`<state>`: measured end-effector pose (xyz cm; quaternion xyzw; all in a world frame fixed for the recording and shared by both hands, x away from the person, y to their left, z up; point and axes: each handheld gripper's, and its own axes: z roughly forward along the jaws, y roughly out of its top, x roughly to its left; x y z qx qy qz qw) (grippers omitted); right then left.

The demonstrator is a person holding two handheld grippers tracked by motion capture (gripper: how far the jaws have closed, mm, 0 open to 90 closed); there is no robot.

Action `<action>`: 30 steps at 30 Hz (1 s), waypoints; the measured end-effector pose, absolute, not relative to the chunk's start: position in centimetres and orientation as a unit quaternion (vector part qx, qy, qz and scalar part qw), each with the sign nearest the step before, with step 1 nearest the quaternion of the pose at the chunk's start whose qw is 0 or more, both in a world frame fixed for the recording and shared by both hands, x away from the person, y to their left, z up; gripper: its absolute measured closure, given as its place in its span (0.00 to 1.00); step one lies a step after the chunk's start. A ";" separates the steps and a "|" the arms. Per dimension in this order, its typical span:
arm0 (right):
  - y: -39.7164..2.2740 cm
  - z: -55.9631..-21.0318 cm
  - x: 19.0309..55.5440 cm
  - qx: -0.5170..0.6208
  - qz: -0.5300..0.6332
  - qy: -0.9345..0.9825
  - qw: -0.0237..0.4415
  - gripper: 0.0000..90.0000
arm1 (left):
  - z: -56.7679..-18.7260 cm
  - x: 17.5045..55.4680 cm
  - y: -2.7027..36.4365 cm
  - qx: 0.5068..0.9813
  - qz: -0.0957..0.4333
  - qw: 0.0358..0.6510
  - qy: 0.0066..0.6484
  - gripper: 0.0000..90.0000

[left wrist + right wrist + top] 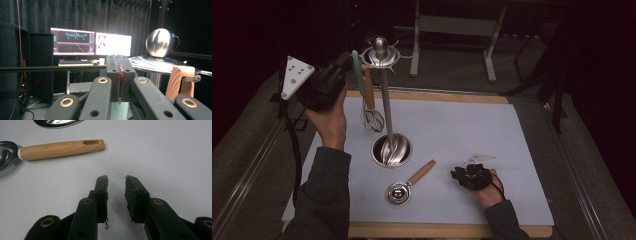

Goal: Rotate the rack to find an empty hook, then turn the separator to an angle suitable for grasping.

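A pale blue mat (462, 130) covers a wooden-edged table in a dark room, with two lit monitors (91, 41) glowing against a curtain in the left gripper view.

The left gripper (343, 67) is raised at about ten o'clock from the mat's centre, jaws pressed fully together with a thin red-edged seam between the pads; whether they pinch anything cannot be told. Its tips sit just beside a mint-green handle (357, 70) hanging at the rack's top. The rack (387, 100) is a polished steel pole with a round knob, a flat hook ring beneath it and a bowl-shaped base. A whisk (372, 117) with a light wooden handle hangs from the ring, wire loops down, at nine o'clock from the pole.

The right gripper (460, 175) rests low on the mat at about five o'clock from the base, jaws about half apart, nothing between them. At nine o'clock from it lies a scoop (401, 191): shiny round steel bowl, white collar, tapered wooden handle (61, 149) with a slot near its end.
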<state>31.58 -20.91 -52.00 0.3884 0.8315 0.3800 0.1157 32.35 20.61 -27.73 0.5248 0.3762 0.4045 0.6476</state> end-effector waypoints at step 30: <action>-19.1 -52.0 31.4 0.367 0.367 0.846 0.118 0.86 | -37.5 28.3 23.9 0.542 0.349 0.631 0.432 0.91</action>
